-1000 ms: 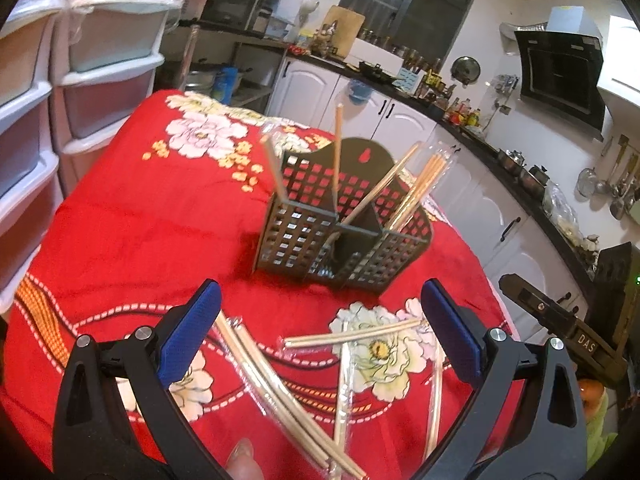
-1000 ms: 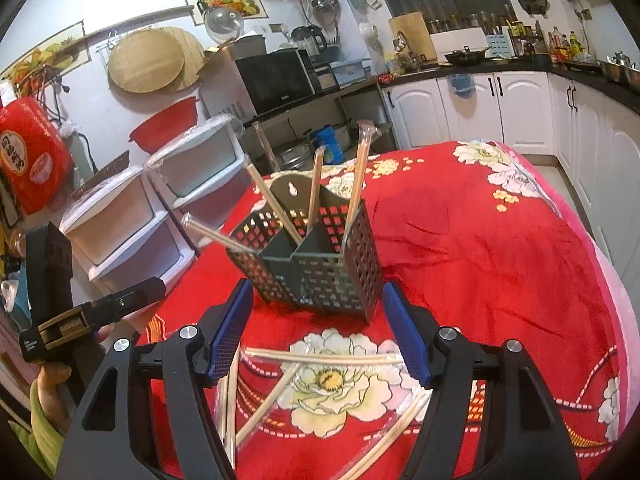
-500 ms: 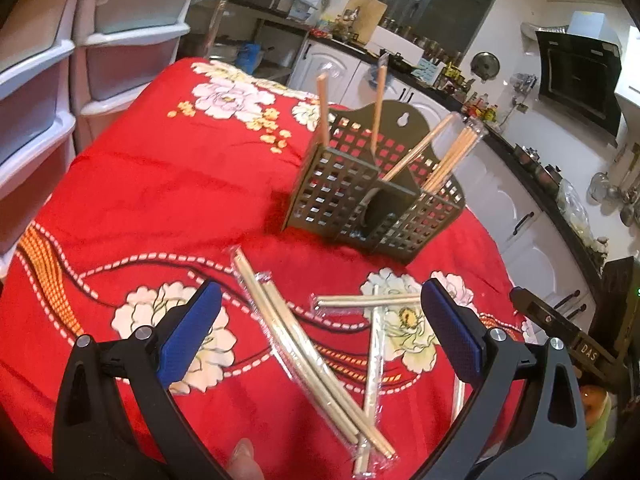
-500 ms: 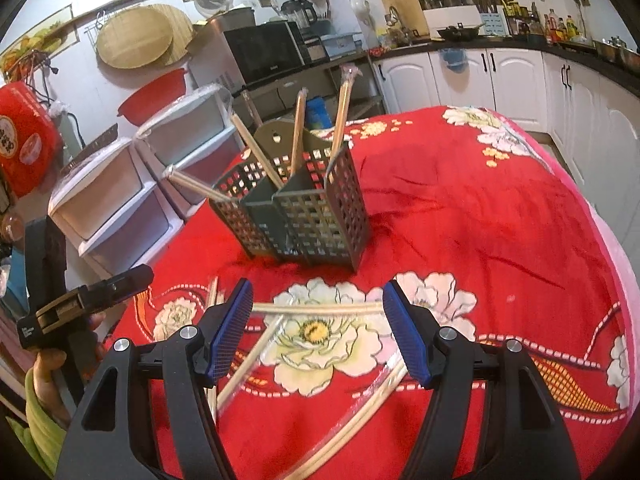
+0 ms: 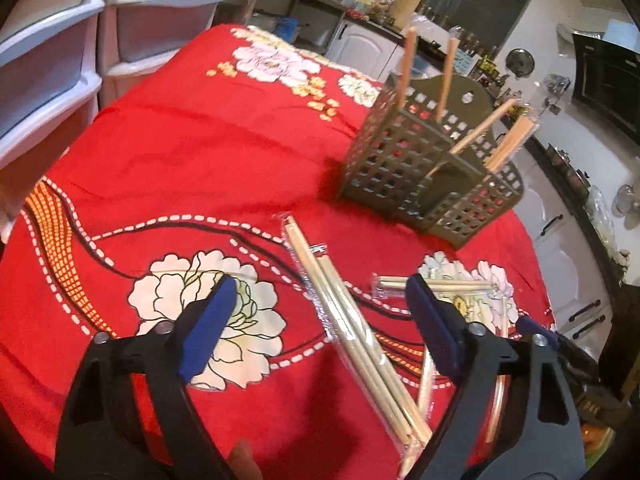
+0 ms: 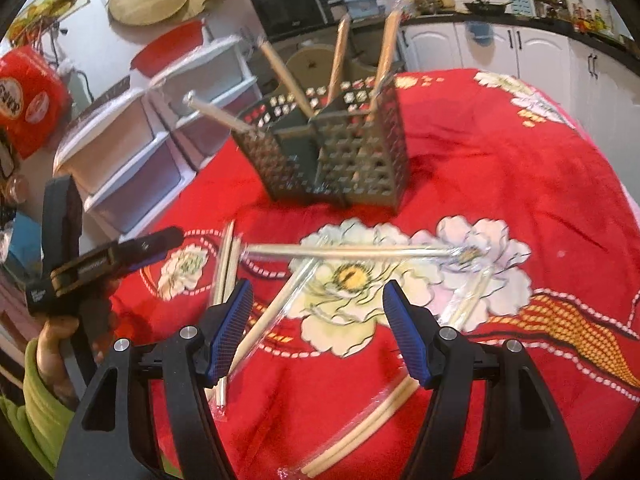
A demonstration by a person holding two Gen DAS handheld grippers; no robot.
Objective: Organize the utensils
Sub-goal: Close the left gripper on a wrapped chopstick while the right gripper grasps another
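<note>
A dark lattice utensil holder (image 5: pixel 420 168) (image 6: pixel 332 152) stands on the red floral tablecloth with several wooden chopsticks upright in it. Plastic-wrapped chopstick packs lie loose in front of it. My left gripper (image 5: pixel 320 320) hangs low over one long pack (image 5: pixel 348 332); its jaws are closing and the blue pads stand clear of the pack on both sides. My right gripper (image 6: pixel 318 334) is open above a slanted pack (image 6: pixel 280 308), with a crosswise pack (image 6: pixel 344 251) beyond and another pack (image 6: pixel 360 432) below it.
White plastic drawer units (image 5: pixel 60 60) (image 6: pixel 132 160) stand off the table's edge. A hand in a green sleeve (image 6: pixel 48 344) holds the left gripper's handle. Kitchen cabinets (image 6: pixel 500 52) and a counter run behind the tablecloth (image 5: pixel 200 152).
Both grippers have sunk toward the loose chopstick packs, and the holder now sits higher in both views. The left jaws have narrowed; the right jaws keep their width.
</note>
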